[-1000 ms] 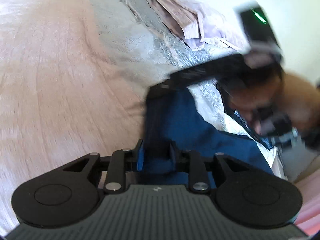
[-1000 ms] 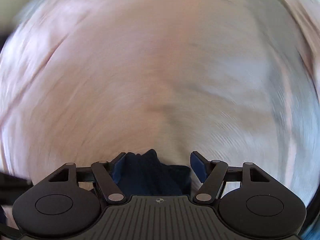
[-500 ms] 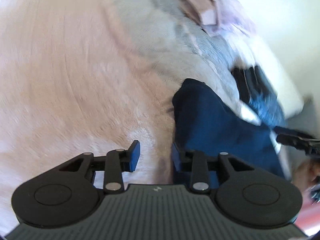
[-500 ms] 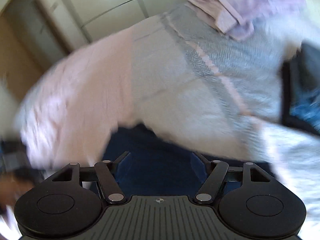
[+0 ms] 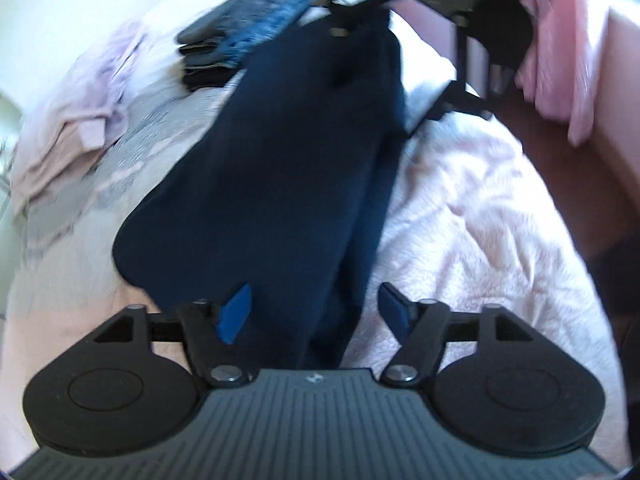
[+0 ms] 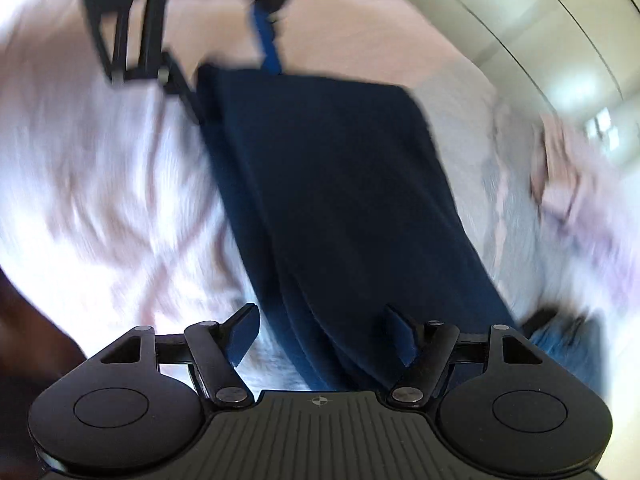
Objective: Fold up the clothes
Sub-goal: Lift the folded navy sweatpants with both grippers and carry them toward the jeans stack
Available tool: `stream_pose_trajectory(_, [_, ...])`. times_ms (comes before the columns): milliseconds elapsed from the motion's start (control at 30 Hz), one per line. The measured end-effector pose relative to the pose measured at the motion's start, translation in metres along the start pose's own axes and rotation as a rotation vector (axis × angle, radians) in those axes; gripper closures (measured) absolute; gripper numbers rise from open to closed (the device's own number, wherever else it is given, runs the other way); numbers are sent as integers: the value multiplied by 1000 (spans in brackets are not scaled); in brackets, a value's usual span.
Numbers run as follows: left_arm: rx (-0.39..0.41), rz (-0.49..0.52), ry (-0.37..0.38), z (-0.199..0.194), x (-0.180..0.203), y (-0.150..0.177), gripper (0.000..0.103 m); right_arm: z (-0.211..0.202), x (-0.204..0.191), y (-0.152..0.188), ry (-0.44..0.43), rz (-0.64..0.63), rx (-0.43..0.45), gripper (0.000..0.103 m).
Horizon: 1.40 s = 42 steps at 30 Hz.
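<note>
Since a second ago we have swung both hands round and let the fabric go: our left hand-held gripper (image 5: pixel 314 312), then pinched on the navy garment (image 5: pixel 280 168), is opening, its blue pads clear of the cloth that runs between them. Our right hand-held gripper (image 6: pixel 320 336) is widening too, the garment's other end lying between its jaws unpressed. The garment lies as a long narrow strip on the pink bed cover (image 5: pixel 472 216), so we judge one lengthwise fold done. Crosswise folds remain, as does the rumpled pale pink clothing (image 5: pixel 80 120) beside the folded dark stack (image 5: pixel 248 36).
</note>
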<state>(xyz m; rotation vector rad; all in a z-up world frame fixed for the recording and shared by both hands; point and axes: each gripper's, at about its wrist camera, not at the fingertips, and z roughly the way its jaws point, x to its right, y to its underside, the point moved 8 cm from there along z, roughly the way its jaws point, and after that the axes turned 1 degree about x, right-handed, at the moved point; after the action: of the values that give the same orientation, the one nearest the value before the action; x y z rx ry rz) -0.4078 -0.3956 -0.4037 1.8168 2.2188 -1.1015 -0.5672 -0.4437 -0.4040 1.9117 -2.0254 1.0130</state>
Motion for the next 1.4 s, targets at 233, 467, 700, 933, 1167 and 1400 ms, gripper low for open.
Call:
stream_pose_trajectory(233, [-39,122,-114,29,16,-11,26,16,25,9,16,-8,17,61])
stream_pose_trajectory(467, [-159,177,-235,48,-23,-23,59,-5,106,0,-36,321,47,71])
stream_pose_trajectory(700, [-164,-45,-119,34,-76,-29,75,-20,75,2,9,212,63,27])
stream_pose_trajectory(933, [-141,-246,23,26,-102,-31,76,12,26,17,104,-34,35,18])
stream_pose_trajectory(1167, [-168,-157,40,23,-87,-30,78,23,56,44,167,-32,-16,55])
stream_pose_trajectory(1400, [-207,-46,32,-6,-95,-49,83,-11,96,34,59,114,-28,76])
